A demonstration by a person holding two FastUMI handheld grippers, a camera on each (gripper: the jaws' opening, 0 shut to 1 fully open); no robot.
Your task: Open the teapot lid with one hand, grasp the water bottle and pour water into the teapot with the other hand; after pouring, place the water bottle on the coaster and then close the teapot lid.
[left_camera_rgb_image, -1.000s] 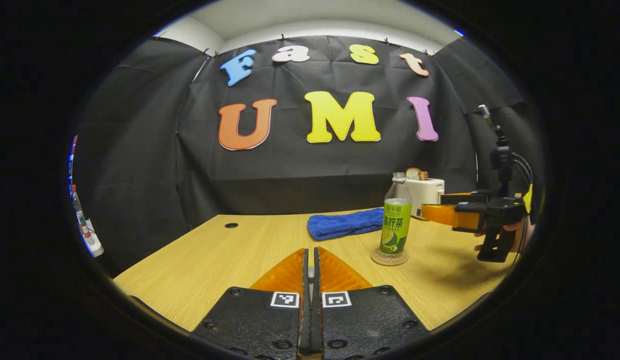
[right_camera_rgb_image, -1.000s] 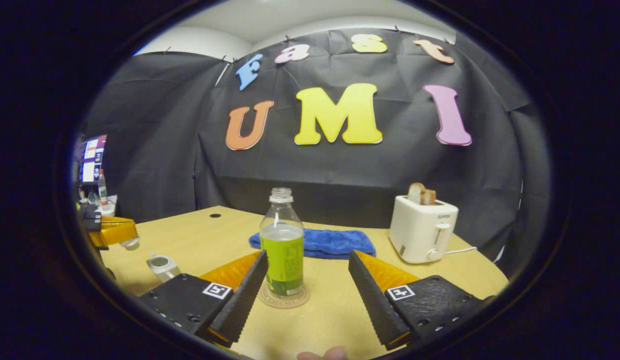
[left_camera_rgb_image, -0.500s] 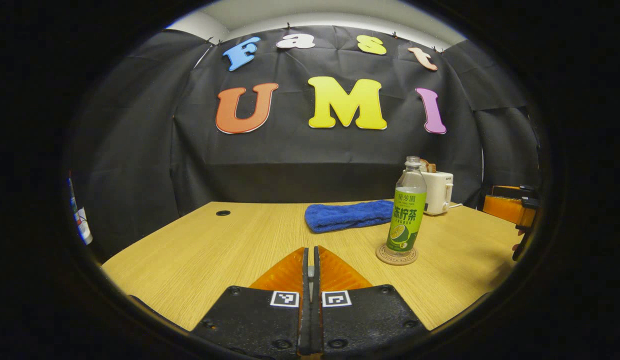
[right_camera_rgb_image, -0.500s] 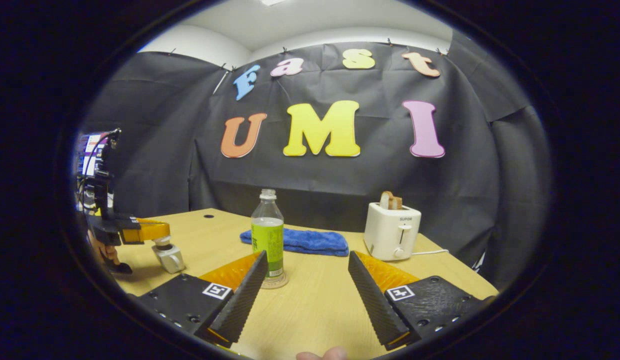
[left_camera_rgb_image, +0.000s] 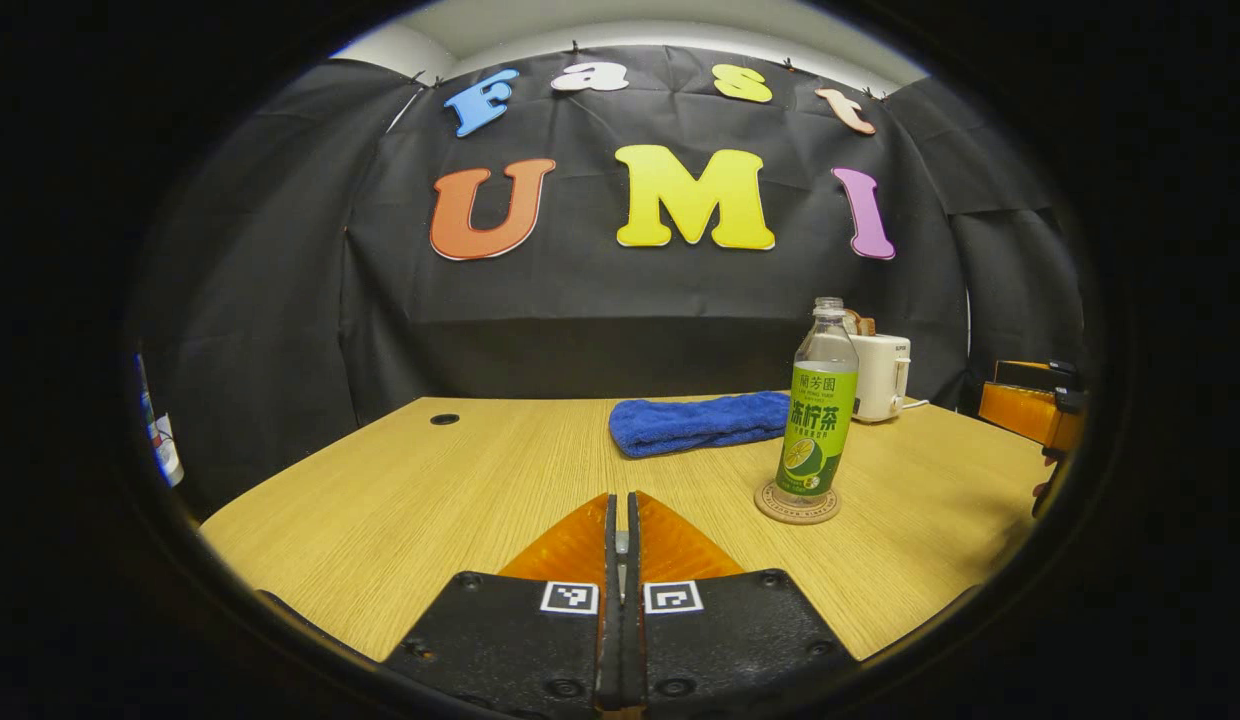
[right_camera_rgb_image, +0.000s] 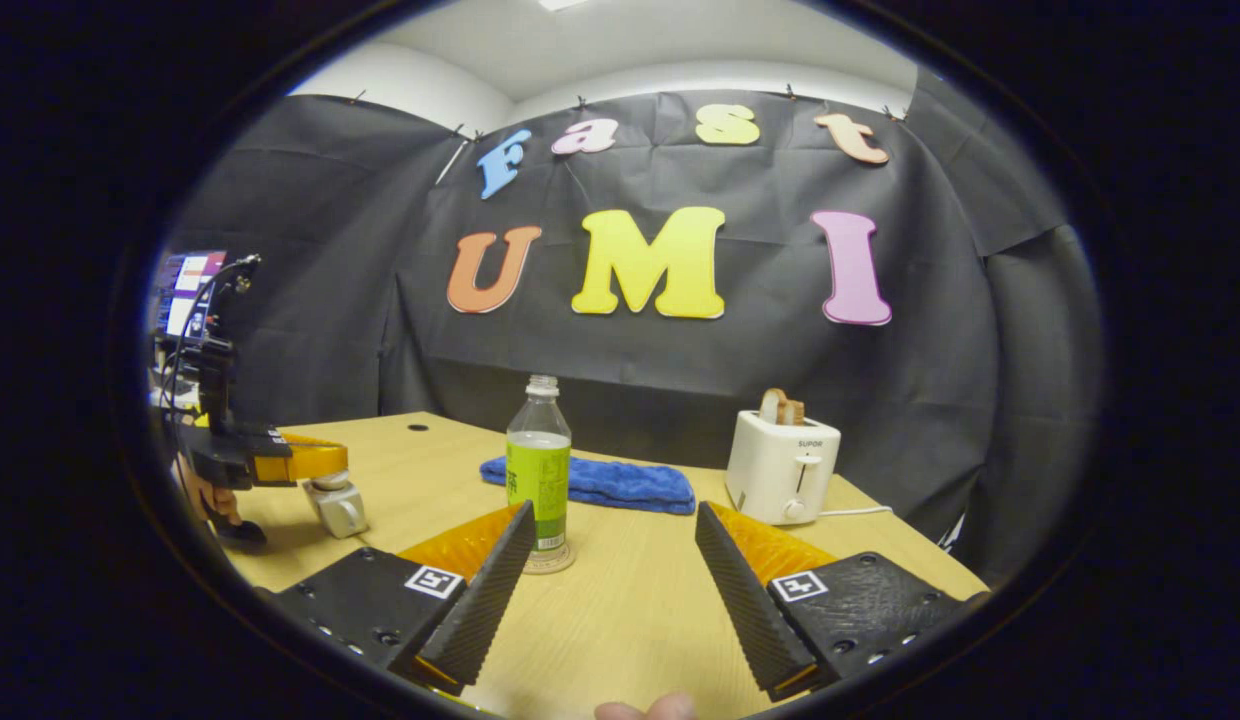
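- Teapot lid [right_camera_rgb_image: 330, 482] is held at the tips of the left gripper [left_camera_rgb_image: 620, 500], whose fingers are pressed together with only a sliver between them; from the right gripper view, the lid is seen resting on the teapot [right_camera_rgb_image: 340, 510].
- A second ago the teapot stood open and the lid was held off to its side; it has since been brought back over the pot.
- The right gripper [right_camera_rgb_image: 613, 512] is spread wide and empty, and has been drawn back from the water bottle [right_camera_rgb_image: 538, 480].
- The bottle stands upright on the coaster [left_camera_rgb_image: 797, 505], capless, on the surface [left_camera_rgb_image: 430, 500], with a blue towel [left_camera_rgb_image: 695, 423] and a toaster [right_camera_rgb_image: 780, 465] behind.
- Pouring and setting down are judged done; only release of the lid is judged to remain.
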